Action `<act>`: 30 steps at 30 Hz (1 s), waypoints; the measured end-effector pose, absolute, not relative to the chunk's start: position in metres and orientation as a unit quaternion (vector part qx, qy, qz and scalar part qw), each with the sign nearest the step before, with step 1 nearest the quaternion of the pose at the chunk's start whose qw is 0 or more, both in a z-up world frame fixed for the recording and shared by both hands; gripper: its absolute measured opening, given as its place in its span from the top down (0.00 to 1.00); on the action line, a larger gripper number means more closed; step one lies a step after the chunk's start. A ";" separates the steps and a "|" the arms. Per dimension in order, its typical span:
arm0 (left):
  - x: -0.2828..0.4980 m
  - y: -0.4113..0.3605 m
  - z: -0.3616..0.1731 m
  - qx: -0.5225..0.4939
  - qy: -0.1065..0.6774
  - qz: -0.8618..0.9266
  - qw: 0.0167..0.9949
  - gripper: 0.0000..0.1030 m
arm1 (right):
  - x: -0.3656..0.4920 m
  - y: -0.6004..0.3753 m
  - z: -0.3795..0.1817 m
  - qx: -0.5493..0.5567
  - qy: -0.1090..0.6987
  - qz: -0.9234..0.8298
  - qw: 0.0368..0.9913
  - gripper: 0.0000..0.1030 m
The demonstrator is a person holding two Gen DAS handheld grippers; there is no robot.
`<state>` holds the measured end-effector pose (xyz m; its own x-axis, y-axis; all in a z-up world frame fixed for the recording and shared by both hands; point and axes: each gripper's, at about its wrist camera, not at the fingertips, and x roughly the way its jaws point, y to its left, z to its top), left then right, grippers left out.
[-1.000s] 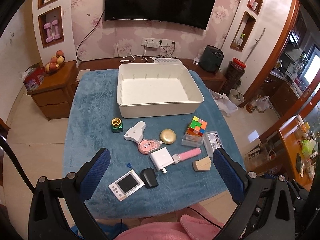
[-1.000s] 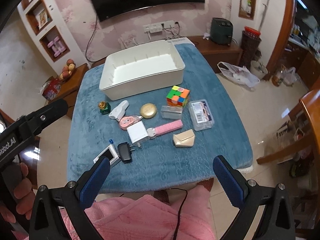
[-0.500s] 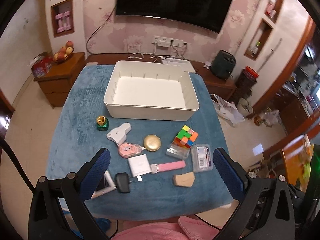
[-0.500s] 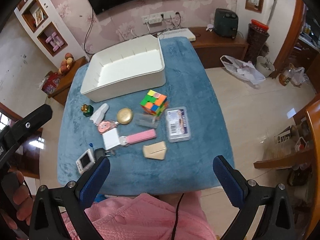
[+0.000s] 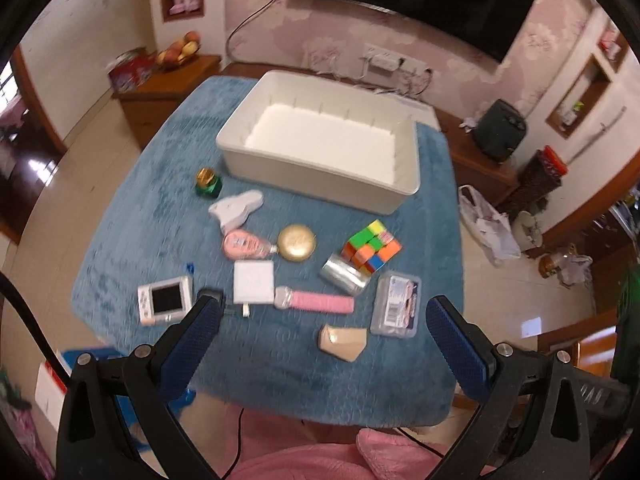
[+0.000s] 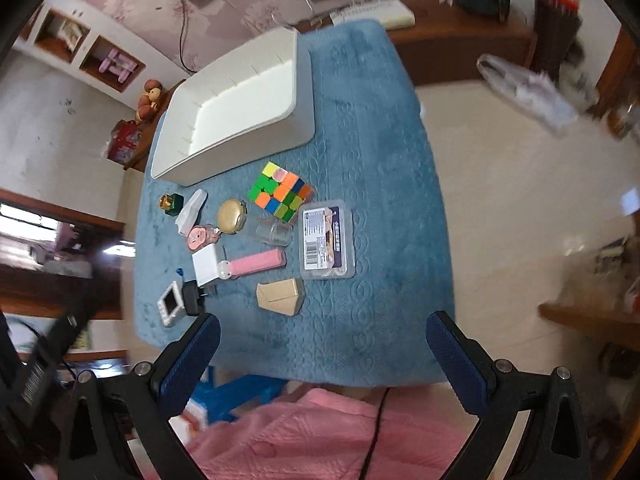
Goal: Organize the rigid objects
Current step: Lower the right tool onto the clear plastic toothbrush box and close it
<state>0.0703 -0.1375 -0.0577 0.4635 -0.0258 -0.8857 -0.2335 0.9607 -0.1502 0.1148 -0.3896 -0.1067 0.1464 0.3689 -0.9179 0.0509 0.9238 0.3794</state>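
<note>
An empty white bin (image 5: 320, 160) (image 6: 240, 116) stands at the far side of a blue-covered table (image 5: 280, 368) (image 6: 360, 320). In front of it lie several small objects: a colour cube (image 5: 372, 246) (image 6: 280, 192), a gold round case (image 5: 297, 242) (image 6: 231, 211), a clear card box (image 5: 396, 304) (image 6: 327, 240), a pink stick (image 5: 316, 302) (image 6: 256, 262), a white charger (image 5: 253, 282), a tan wedge box (image 5: 343, 342) (image 6: 280, 296), a small white handheld screen (image 5: 164, 300) (image 6: 172, 304) and a green bottle (image 5: 208, 184). My left gripper (image 5: 320, 320) and right gripper (image 6: 320, 332) are both open and empty, high above the near edge.
A wooden side cabinet with fruit (image 5: 176, 76) stands left of the table. A low wooden TV bench with a dark appliance (image 5: 500, 132) runs behind it. A pink garment (image 6: 320, 432) lies below the grippers. A blue stool (image 6: 240, 396) stands under the near edge.
Both grippers have swung to the right across the table and stayed open. The objects have not moved on the table.
</note>
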 end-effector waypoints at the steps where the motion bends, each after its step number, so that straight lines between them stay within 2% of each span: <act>1: 0.070 -0.138 -0.060 -0.125 0.518 0.068 0.843 0.01 | 0.119 -0.393 -0.112 0.174 0.651 0.113 0.730 0.00; 15: 0.082 -0.174 -0.107 -0.032 0.591 0.039 0.805 0.01 | 0.180 -0.386 -0.198 0.286 0.732 0.168 0.595 0.00; 20: 0.093 -0.185 -0.141 -0.039 0.637 0.015 0.770 0.01 | 0.196 -0.375 -0.225 0.301 0.756 0.160 0.559 0.00; 27: 0.114 -0.189 -0.194 -0.089 0.705 0.005 0.703 0.01 | 0.215 -0.361 -0.251 0.269 0.780 0.136 0.548 0.00; 30: 0.120 -0.189 -0.211 -0.094 0.719 0.012 0.688 0.01 | 0.220 -0.358 -0.260 0.258 0.786 0.127 0.547 0.04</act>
